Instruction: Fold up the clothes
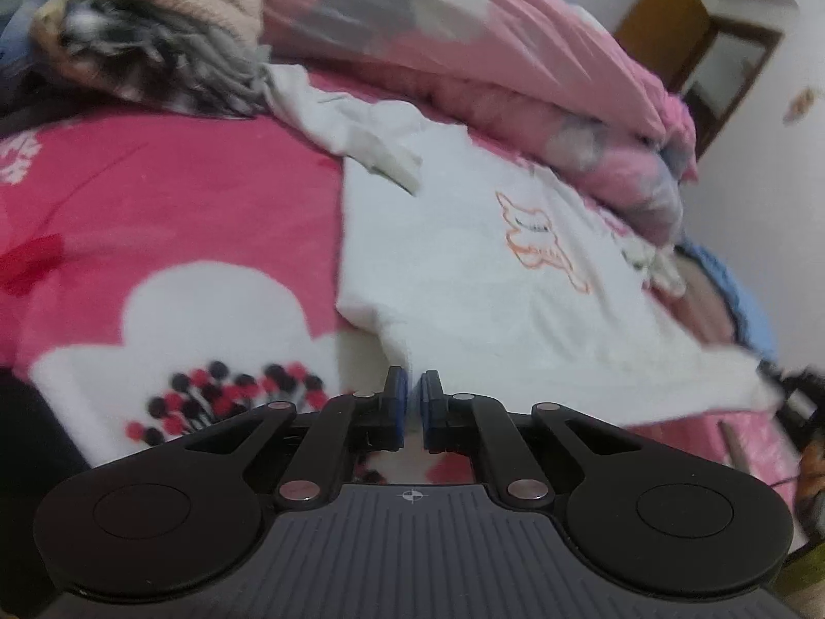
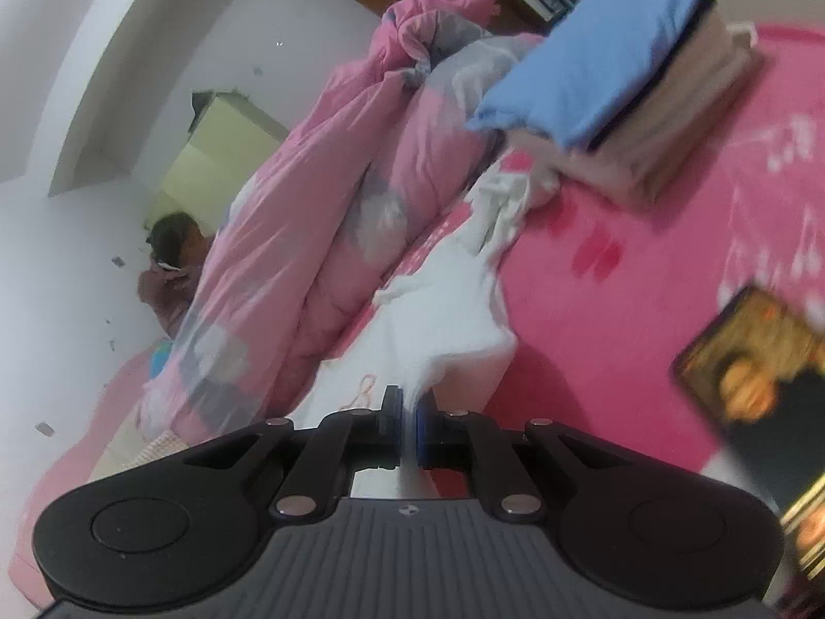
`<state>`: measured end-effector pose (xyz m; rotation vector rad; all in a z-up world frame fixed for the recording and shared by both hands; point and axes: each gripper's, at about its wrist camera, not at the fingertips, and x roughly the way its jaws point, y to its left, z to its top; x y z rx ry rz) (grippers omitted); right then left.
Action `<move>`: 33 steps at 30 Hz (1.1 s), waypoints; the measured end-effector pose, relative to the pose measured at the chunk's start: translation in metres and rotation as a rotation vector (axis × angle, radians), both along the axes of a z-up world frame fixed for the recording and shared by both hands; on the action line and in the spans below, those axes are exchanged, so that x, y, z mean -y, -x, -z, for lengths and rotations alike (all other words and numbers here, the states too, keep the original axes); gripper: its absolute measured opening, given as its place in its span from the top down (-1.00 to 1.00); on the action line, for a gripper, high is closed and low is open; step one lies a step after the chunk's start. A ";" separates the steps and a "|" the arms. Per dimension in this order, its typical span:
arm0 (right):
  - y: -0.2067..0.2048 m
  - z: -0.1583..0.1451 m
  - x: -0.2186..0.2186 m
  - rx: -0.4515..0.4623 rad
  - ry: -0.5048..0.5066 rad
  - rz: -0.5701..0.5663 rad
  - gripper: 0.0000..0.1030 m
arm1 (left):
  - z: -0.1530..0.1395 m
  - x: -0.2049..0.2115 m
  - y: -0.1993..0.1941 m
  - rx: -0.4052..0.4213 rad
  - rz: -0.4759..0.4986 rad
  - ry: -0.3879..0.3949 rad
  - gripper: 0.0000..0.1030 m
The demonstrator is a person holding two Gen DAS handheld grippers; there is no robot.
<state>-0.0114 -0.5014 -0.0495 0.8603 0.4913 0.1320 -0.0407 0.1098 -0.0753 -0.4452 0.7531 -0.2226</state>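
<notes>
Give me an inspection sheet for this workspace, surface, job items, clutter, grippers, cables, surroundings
Surface: bed, pink patterned cover.
Job's things: white shirt spread flat, orange print up; folded stack, blue on top.
Clutter: pink quilt bunched along the shirt; loose clothes pile; dark printed item.
Grippers: left gripper shut on the shirt's near edge; right gripper shut on the shirt, lifting a fold.
Cables: nothing seen.
Surroundings: white walls, wooden door frame, a person behind the quilt.

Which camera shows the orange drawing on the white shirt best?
The left wrist view: the orange drawing lies open on the white shirt's flat front. In the right wrist view the shirt is bunched up, and only a small orange bit peeks out.
</notes>
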 end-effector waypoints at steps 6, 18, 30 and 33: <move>0.002 0.026 -0.008 -0.178 0.102 -0.025 0.86 | 0.022 -0.002 -0.001 -0.116 0.065 0.051 0.93; 0.081 -0.009 -0.039 -0.022 0.224 0.089 0.11 | 0.023 -0.005 -0.001 -0.137 0.057 0.054 0.09; 0.056 0.063 -0.130 -0.178 -0.072 -0.303 0.09 | 0.032 0.020 -0.002 -0.114 0.053 0.046 0.14; 0.054 0.079 -0.132 -0.204 -0.151 -0.297 0.09 | 0.031 0.023 -0.003 -0.105 0.046 0.021 0.27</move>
